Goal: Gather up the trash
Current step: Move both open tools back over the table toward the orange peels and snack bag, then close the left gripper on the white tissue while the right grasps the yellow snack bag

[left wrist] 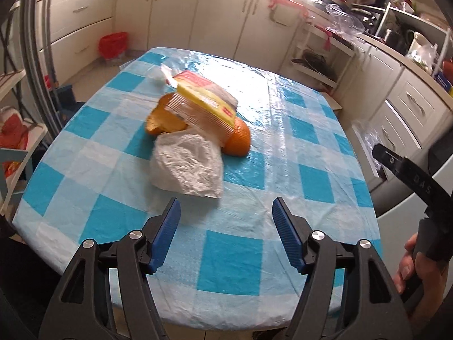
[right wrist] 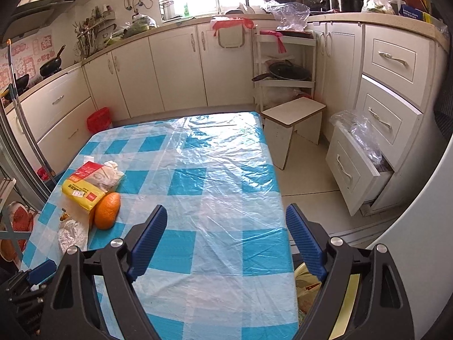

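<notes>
A heap of trash lies on the blue-checked table (left wrist: 240,260): a crumpled white paper (left wrist: 187,167), orange peel (left wrist: 164,120), a yellow and red wrapper (left wrist: 209,96) and an orange (left wrist: 239,138). My left gripper (left wrist: 226,226) stands open just short of the white paper, with nothing between its blue pads. In the right wrist view the same heap sits at the table's left edge, with the wrapper (right wrist: 85,189), the orange (right wrist: 107,211) and the white paper (right wrist: 72,235). My right gripper (right wrist: 226,243) is open over bare tablecloth, to the right of the heap.
A red bin (left wrist: 112,44) stands on the floor by the cabinets beyond the table. A small stool (right wrist: 294,119) and an open drawer (right wrist: 354,170) with plastic in it are right of the table. A container with yellowish waste (right wrist: 308,291) shows below my right gripper.
</notes>
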Demonstrator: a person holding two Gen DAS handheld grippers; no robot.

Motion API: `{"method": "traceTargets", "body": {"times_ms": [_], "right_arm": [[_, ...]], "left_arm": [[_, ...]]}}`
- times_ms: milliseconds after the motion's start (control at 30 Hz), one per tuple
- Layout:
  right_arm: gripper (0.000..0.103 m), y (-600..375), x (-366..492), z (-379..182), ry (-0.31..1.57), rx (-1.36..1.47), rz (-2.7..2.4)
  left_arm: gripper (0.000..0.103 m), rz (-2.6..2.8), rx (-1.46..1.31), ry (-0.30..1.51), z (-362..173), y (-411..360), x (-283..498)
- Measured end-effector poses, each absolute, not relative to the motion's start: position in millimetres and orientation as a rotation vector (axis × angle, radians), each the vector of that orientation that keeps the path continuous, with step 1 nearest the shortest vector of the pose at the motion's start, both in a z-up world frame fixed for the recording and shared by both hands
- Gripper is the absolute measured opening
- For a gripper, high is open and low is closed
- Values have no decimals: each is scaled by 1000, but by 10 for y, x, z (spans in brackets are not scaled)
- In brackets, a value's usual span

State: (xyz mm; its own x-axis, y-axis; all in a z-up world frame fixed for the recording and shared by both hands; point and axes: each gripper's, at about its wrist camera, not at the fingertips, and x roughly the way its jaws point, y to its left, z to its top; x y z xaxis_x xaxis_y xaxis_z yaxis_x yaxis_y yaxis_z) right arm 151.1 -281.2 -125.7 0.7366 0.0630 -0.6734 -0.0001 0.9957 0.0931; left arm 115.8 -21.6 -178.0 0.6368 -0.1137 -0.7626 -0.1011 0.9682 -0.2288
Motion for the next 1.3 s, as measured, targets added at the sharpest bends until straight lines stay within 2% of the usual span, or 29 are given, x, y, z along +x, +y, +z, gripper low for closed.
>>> {"method": "traceTargets", "body": {"times_ms": [167,333,400,467,533,633,733,1200,1233,1300], "right_arm": [[82,-2644,1543,-1286,747,74,78],[82,-2501,1573,-1307,749,66,126],[82,-2442,1582,-1304,745,62,151],[83,-2390,1582,-1294,738,64,183],[83,-2317,1576,-1271,728,64,219],[85,-2137,1575,-1231,717,51,294],[89,-1871,1610,-1202,713,9,388],[89,-520,2199,-1491,867,-198,489],[85,-545,2243,-1506,878,-191,478],[65,-600,2330,-1552,915,-159,459]], "left_arm": [[71,53,-278,886,-1865,-58,1314],[71,70,-276,884,-1951,-21,1505],[57,63,-279,885,-1968,-11,1557],[27,52,-291,908,-2016,12,1612],[14,43,-301,925,-2060,35,1633],[6,27,-307,919,-2052,69,1610],[4,12,-319,911,-2028,128,1574],[4,24,-433,911,-2075,540,1524],[4,24,-437,913,-2083,551,1533],[4,22,-445,918,-2097,571,1558]]}}
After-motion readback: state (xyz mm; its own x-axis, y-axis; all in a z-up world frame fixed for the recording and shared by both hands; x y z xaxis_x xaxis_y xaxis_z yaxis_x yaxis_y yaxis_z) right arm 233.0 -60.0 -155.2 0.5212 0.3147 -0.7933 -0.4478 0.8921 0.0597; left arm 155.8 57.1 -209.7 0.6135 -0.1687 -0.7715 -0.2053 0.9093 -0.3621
